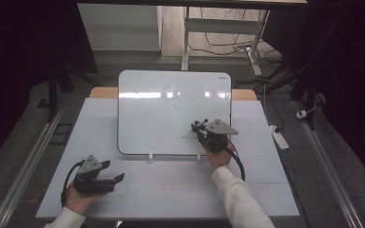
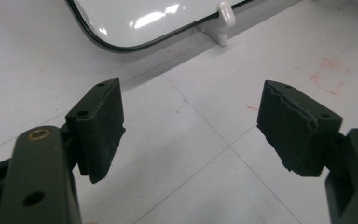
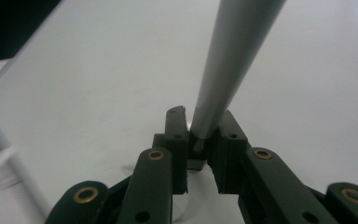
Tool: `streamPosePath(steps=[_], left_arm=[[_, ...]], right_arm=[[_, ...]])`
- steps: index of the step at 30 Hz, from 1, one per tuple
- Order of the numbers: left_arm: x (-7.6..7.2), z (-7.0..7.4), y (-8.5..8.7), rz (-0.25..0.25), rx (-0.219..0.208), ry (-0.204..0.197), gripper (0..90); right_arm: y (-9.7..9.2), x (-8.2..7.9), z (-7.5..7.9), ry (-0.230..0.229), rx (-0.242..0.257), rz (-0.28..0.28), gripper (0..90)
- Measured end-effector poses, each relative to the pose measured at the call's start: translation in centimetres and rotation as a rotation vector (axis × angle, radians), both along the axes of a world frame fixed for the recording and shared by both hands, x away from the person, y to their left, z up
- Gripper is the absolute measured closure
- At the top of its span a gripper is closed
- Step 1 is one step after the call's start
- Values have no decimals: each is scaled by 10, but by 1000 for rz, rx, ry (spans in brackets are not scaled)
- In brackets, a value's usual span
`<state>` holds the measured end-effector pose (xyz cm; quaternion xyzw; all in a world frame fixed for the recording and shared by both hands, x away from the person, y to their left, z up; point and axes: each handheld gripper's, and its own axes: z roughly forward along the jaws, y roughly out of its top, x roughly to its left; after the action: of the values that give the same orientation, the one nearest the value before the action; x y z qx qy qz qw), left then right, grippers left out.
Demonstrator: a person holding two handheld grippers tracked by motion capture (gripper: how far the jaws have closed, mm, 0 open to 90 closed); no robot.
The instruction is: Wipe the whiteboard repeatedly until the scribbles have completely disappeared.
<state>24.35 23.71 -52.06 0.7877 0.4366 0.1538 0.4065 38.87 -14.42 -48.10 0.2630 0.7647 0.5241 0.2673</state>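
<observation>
The right tongs [image 1: 200, 128] – arm stretched forward, wrist level over the lower right of the whiteboard [image 1: 171, 109] – are clamped on a grey marker [image 3: 223, 70] that slants against the board, while the left tongs [image 1: 111, 172] gape wide and empty, hand resting low on the bench [image 1: 180, 190].

The tilted whiteboard [image 1: 171, 111] blocks the table [image 1: 180, 190] from ten to two o'clock, its two white clips [image 1: 150, 156] jutting at the lower edge; the table's near strip lies open for passing.
</observation>
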Motion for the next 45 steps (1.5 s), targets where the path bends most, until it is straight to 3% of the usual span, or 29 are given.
streamPosePath(steps=[2, 4, 5, 8, 10, 11, 14, 16, 19, 21, 25, 27, 29, 31, 34, 35, 37, 39, 41, 43, 45], left_arm=[[0, 0, -1, -2, 1, 3, 234], [-1, 0, -2, -4, 0, -1, 233], [-1, 0, -1, -4, 1, -3, 233], [-2, 1, 1, 4, -6, -4, 234], [-1, 0, 1, 3, -7, -1, 234], [0, 0, 1, 2, -6, -1, 234], [0, 0, 0, -1, -1, -1, 234], [-1, 0, 1, 0, -4, -3, 234], [-2, 1, 2, 3, -6, -5, 234], [-1, 1, 2, 4, -6, -4, 234], [0, 1, 0, -1, -3, -2, 233], [-1, 1, 0, 2, -4, -4, 234], [-2, 1, 1, 4, -5, -6, 234], [-1, 1, 2, 6, -6, -5, 234], [0, 0, 0, 2, -3, 0, 234], [0, 0, 0, 1, -1, -1, 233], [-1, 0, 1, 1, -5, -3, 234], [-2, 1, 2, 5, -7, -6, 234], [-1, 1, 2, 6, -7, -7, 234], [-1, 1, 1, 1, -6, -5, 234], [-1, 1, 0, -2, -1, -5, 234]], right_arm=[[20, -10, -10, 2, -60, 83, 780], [26, -14, -11, -24, -114, 102, 780], [21, -11, -9, -10, -87, 94, 780], [-4, 1, 1, -17, 4, -26, 780], [-8, 1, 2, -21, 22, -49, 780], [-3, -1, 0, -22, 12, -39, 780], [16, -12, -11, -20, -61, 68, 780], [13, -10, -8, -15, -68, 69, 780], [-7, -2, -1, -33, -19, -30, 780], [-9, -4, -2, -26, 3, -44, 780], [14, -17, -16, -9, -60, 72, 780], [13, -15, -13, -17, -67, 68, 780], [3, -10, -8, -28, -23, -1, 780], [2, -8, -8, -15, 13, -16, 780], [22, -17, -16, -13, -54, 78, 780], [25, -20, -17, -31, -81, 83, 780], [19, -16, -14, -19, -65, 73, 780], [7, -12, -10, -35, -45, 16, 780], [4, -12, -10, -17, -19, -1, 780], [16, -16, -14, -12, -32, 44, 780], [28, -22, -19, -33, -83, 81, 780]])
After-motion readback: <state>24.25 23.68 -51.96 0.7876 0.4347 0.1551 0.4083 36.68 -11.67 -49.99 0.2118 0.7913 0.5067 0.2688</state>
